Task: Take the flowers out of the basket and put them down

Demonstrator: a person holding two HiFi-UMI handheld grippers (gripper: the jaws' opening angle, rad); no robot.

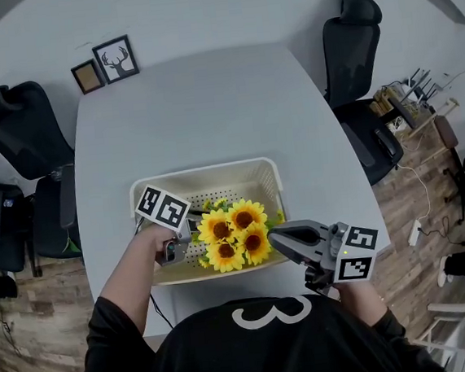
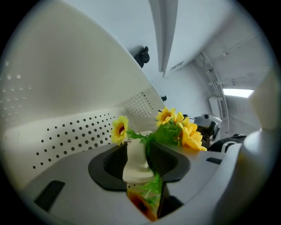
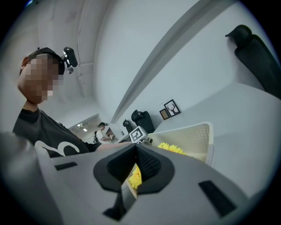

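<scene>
A bunch of yellow sunflowers (image 1: 233, 234) lies in the white perforated basket (image 1: 207, 175) near the table's front edge. My left gripper (image 1: 195, 240) reaches into the basket from the left. In the left gripper view its pads (image 2: 159, 159) press on the bunch's white wrapped stem (image 2: 135, 162), with green leaves and blooms (image 2: 175, 127) beyond. My right gripper (image 1: 275, 235) hovers at the basket's front right, tips together beside the blooms. The right gripper view shows its jaws (image 3: 136, 151) closed to a slit, with yellow petals (image 3: 171, 148) behind and nothing clamped.
The basket stands on a grey table (image 1: 192, 103). Two small picture frames (image 1: 106, 64) lean at its far left corner. Black office chairs (image 1: 14, 128) (image 1: 349, 39) stand at both sides. Cables and clutter (image 1: 408, 99) lie on the floor to the right.
</scene>
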